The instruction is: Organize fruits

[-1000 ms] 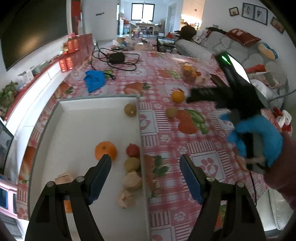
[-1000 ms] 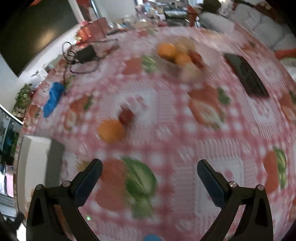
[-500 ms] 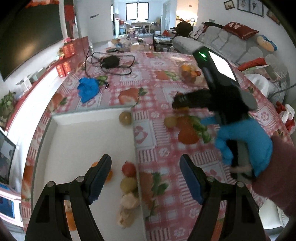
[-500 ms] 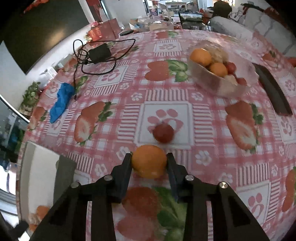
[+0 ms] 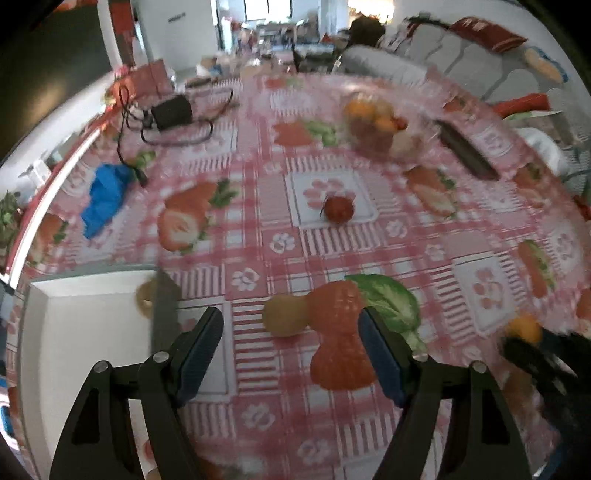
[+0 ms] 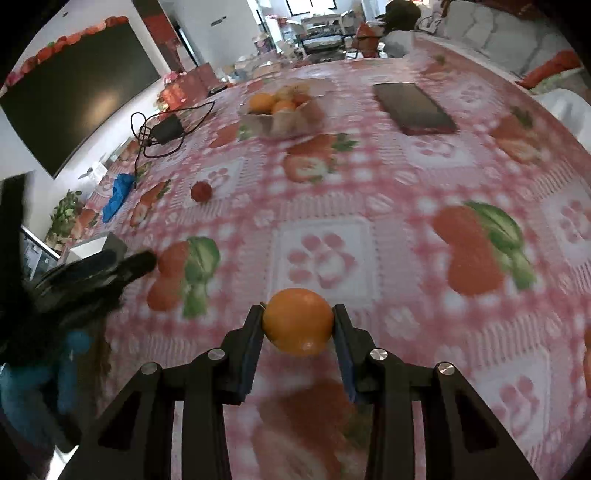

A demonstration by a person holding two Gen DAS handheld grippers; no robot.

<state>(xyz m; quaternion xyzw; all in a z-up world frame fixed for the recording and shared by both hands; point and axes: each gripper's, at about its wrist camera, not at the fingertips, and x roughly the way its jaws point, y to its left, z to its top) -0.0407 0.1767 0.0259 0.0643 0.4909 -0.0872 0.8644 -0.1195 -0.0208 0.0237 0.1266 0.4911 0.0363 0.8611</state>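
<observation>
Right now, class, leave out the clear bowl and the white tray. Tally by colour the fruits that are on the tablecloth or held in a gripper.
Orange round fruit, held in the right gripper: 1
Red round fruit: 1
Yellow-green round fruit: 1
Total: 3

Bright daylight, both fisheye views smeared by motion blur.

Light enters through the far window (image 5: 266, 4) beyond the tablecloth (image 5: 332, 229), whose pattern streaks and softens, worst toward the curved, dark-cornered edges. The dark screen (image 6: 79, 92) left of the tablecloth carries a pale glare patch. A soft shadow lies under the sharp orange (image 6: 298, 321).
</observation>
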